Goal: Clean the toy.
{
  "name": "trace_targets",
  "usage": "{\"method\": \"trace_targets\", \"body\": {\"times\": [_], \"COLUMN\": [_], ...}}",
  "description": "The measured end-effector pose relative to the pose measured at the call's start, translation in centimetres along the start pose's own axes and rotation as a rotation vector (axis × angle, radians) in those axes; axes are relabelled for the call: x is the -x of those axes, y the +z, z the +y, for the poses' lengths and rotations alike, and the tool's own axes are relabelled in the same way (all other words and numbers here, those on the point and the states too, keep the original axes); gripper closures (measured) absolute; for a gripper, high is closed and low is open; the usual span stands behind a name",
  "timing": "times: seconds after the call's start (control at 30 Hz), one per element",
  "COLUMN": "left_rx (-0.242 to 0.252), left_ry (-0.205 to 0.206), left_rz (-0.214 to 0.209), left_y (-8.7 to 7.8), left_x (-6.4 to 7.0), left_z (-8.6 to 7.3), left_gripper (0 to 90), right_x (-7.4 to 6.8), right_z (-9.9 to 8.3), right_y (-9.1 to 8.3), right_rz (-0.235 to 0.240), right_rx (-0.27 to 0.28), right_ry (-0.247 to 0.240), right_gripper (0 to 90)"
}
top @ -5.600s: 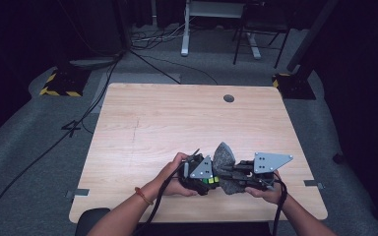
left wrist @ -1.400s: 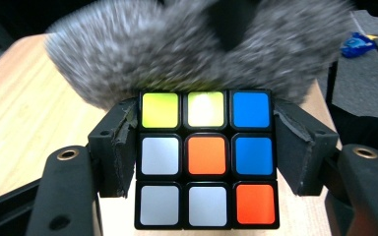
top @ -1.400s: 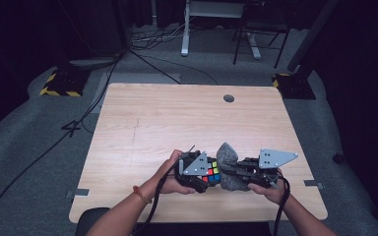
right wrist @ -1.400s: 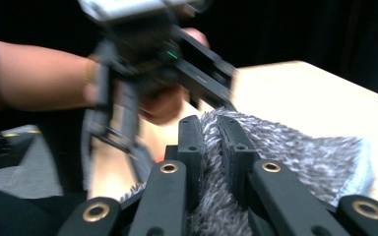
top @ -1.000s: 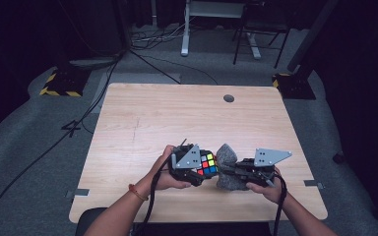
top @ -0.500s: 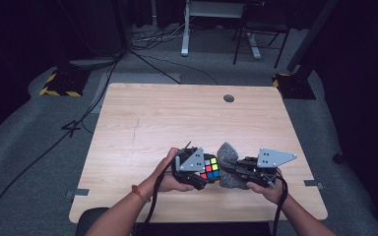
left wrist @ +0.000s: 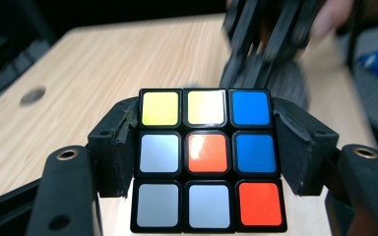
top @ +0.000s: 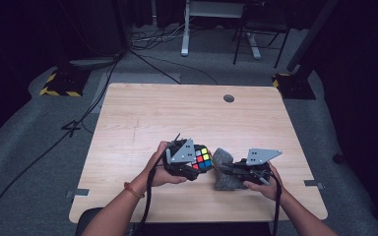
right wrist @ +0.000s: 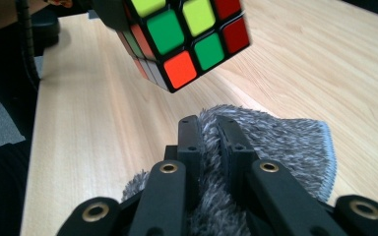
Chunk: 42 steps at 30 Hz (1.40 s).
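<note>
High view: the multicoloured plastic puzzle cube (top: pixel 200 158) is held above the near table edge, the fuzzy grey cloth (top: pixel 223 169) just at its 3 o'clock.

Left gripper view: the cube is clamped by the left gripper (left wrist: pixel 207 160).

Right gripper view: the cloth is pinched by the right gripper (right wrist: pixel 211 135); the cube is seen at 11 o'clock.

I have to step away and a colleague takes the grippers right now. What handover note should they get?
Left gripper: shut on the puzzle cube, held clear of the table.
Right gripper: shut on the grey fluffy cloth, which rests on the table just right of the cube.
Done: both things are gripped and brought side by side near the front edge.
Left, by the look of it: bring cloth and cube together to wipe the cube's faces. They are apart now, and whether any face was wiped cannot be told.
</note>
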<state>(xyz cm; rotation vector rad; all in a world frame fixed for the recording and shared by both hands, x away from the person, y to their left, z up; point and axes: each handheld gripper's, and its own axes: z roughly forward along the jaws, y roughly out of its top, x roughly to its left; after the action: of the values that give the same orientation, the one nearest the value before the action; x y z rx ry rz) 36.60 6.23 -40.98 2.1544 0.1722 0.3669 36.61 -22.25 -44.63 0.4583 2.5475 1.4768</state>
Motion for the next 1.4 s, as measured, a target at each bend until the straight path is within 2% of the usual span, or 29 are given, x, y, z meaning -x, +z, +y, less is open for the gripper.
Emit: {"method": "trace_targets", "body": {"times": [0.07, 0.13, 0.23, 0.4, 0.5, 0.67, 0.77, 1.03, 1.1, 1.2, 1.23, 1.4], "left_rx": [-0.045, -0.101, -0.141, -0.184, -0.191, -0.216, -0.215, -0.215, -0.213, -0.21, -0.187, -0.144], "left_ry": [-0.016, -0.01, -0.025, -0.042, -0.059, -0.045, -0.054, -0.074, -0.088, -0.089, -0.094, -0.076], "left_rz": [-0.014, -0.01, -0.03, -0.035, -0.047, -0.034, -0.04, -0.052, -0.052, -0.058, -0.066, -0.071], "left_y": [0.6, 1.3, 2.0, 2.6, 2.8, 3.6, 4.0, 4.8, 4.9, 4.8, 4.6, 3.6], "left_x": [-0.2, -0.3, -0.6, -0.8, -0.9, -0.8, -0.7, -0.6, -0.6, -0.8, -0.8, -0.9], "left_z": [-0.5, -1.0, -1.6, -2.5, -2.7, -2.8, -2.8, -2.8, -2.9, -3.0, -3.0, -2.7], "left_gripper": [33.8, 33.8, 33.7, 33.7, 33.7, 33.6, 33.5, 33.1, 32.9, 32.5, 30.9, 29.8], "right_x": [0.5, 1.1, 2.2, 3.3, 3.8, 4.7, 5.0, 5.1, 5.1, 5.2, 5.3, 5.1], "right_z": [-0.2, -0.6, -1.4, -2.2, -2.5, -3.2, -3.4, -3.3, -3.3, -3.2, -3.2, -2.8], "right_y": [-0.1, -0.3, -0.4, -0.5, -0.6, -0.8, -1.0, -1.2, -1.3, -1.5, -1.6, -2.0], "right_rz": [-0.028, -0.053, -0.092, -0.111, -0.125, -0.155, -0.177, -0.197, -0.213, -0.223, -0.229, -0.244], "right_rx": [-0.025, -0.035, -0.056, -0.074, -0.086, -0.131, -0.142, -0.15, -0.152, -0.148, -0.143, -0.109], "right_ry": [0.004, 0.011, 0.037, 0.068, 0.078, 0.085, 0.081, 0.071, 0.067, 0.069, 0.077, 0.075], "right_gripper": [81.5, 81.0, 80.4, 80.1, 79.6, 78.6, 77.9, 74.2, 71.7, 68.0, 65.7, 62.5]}}
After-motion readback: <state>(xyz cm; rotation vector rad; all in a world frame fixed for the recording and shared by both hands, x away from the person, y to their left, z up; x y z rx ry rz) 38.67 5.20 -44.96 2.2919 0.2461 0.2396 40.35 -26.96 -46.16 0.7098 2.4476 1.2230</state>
